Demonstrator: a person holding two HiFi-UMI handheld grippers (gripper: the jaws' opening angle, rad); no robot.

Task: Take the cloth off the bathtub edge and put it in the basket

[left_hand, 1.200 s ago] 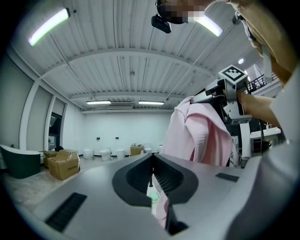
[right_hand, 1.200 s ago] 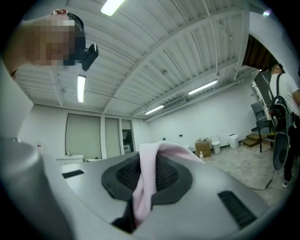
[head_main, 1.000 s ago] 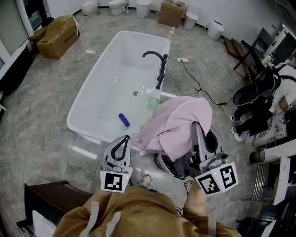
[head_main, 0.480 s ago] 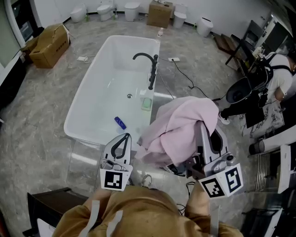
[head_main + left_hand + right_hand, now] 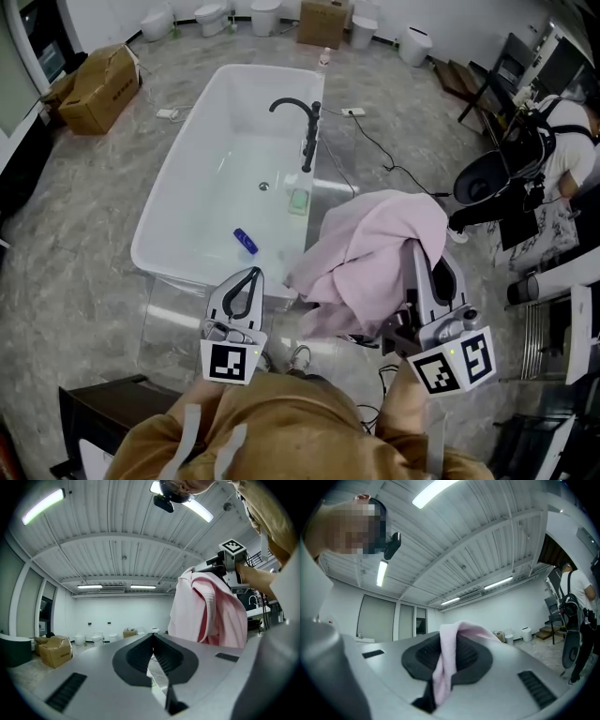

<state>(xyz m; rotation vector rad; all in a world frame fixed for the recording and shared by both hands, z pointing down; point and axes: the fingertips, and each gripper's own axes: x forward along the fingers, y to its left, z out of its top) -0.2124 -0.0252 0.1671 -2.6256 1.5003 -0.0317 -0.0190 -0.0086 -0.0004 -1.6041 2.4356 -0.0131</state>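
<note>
A pink cloth [image 5: 375,253] hangs in a bunch off my right gripper [image 5: 412,253], which is shut on it, to the right of the white bathtub [image 5: 178,178]. In the right gripper view a fold of the cloth [image 5: 444,667] is pinched between the jaws of the right gripper [image 5: 450,637]. My left gripper [image 5: 251,272] is shut and holds nothing, near the tub's front corner. The left gripper [image 5: 152,634] sees the hanging cloth [image 5: 206,606] to its right. A dark round container [image 5: 448,277] shows partly under the cloth; most of it is hidden.
A black faucet [image 5: 302,122] stands on the tub's right edge, and a blue item [image 5: 246,241] and a green item [image 5: 298,200] lie in the tub. A cable [image 5: 375,150] crosses the floor. A person [image 5: 562,141] stands at right. Cardboard box [image 5: 94,80] at back left.
My right gripper has carried the cloth a little to the right and up, away from the tub's edge. The left gripper has stayed where it was.
</note>
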